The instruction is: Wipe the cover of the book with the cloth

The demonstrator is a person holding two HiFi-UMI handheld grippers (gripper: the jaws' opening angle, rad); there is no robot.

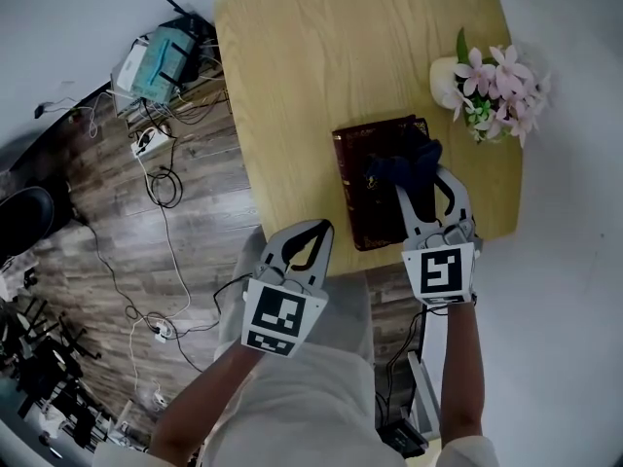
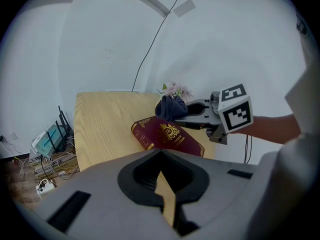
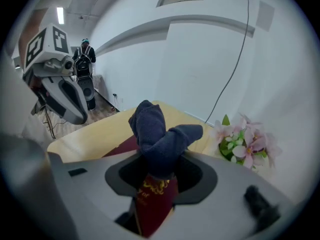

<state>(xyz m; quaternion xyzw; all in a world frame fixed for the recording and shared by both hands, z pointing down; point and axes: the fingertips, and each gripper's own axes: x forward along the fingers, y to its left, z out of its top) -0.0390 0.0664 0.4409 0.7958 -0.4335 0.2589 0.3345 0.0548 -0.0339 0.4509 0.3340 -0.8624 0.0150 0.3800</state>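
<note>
Two grippers, one at work: the right gripper (image 1: 421,175) is clamped on the cloth (image 1: 401,161), which seems to touch the far end of the book (image 1: 365,212) on the bench (image 1: 321,66). The left gripper (image 1: 316,227) hangs empty, jaws together. Wiping is in hand; the next move calls for a pressed stroke along the cover

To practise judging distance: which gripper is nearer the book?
Right. The right gripper, shut on the cloth, sits over the book. The left gripper, shut, hangs apart from it, to its left, at the table's near edge.
</note>
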